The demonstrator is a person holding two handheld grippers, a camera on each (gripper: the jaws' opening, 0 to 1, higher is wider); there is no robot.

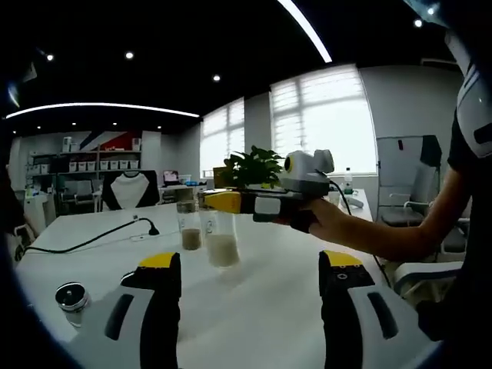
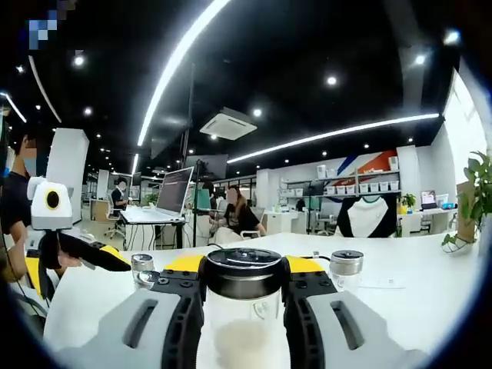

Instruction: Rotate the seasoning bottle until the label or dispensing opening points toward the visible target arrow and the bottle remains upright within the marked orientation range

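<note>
In the left gripper view, the left claw (image 1: 250, 288) gapes wide and empty over the white counter (image 1: 261, 307); at centre, the right claw (image 1: 219, 201) grips a clear glass seasoning bottle (image 1: 222, 244).

In the right gripper view, that black-capped bottle sits low centre, clamped upright. Judging so, rotation is underway; no arrow is visible to aim at.

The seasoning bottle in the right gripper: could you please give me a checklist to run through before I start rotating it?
1. Right gripper shut on the seasoning bottle: ok.
2. Bottle upright: ok, seen in the left gripper view.
3. Target arrow located on the table: cannot tell.
4. Label or opening direction known: cannot tell.
5. Left gripper open and apart from the bottle: ok.
6. Room beside the brown-filled bottle: cannot tell; it stands close by.
</note>
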